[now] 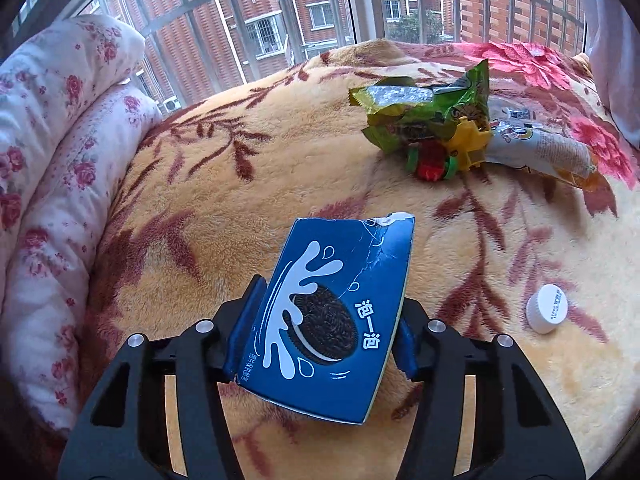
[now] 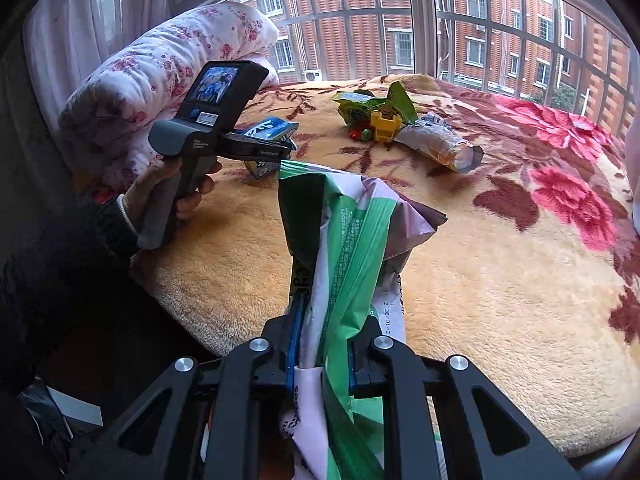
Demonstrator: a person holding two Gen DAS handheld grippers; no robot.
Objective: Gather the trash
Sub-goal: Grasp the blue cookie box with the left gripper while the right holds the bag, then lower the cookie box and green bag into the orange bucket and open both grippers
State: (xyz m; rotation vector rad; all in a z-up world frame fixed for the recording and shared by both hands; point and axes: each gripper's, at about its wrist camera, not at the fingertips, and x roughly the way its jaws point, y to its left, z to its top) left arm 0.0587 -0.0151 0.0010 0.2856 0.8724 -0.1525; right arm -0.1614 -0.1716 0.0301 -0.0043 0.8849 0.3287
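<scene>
Clamped in my left gripper (image 1: pixel 326 340): torn, glossy blue cardboard cookie box (image 1: pixel 332 316), above the plush blanket (image 1: pixel 240 184). My right gripper (image 2: pixel 320 360) pinches a crumpled green-and-white plastic bag (image 2: pixel 348 232).

Torn blue cookie box (image 1: pixel 328 316) raised above blanket (image 1: pixel 240 208), crumpled green wrapper (image 1: pixel 424 112) and white-orange wrapper (image 1: pixel 548 148) near far edge, white bottle cap (image 1: pixel 547 309) near right edge, green-white bag (image 2: pixel 348 248) upright.

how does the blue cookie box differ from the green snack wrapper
The blue cookie box is held between the fingers of the left gripper, above the blanket; the green snack wrapper lies loose on it. The box is stiff and flat-sided with a torn top edge; the wrapper is crumpled foil. Both are opened packaging.
</scene>
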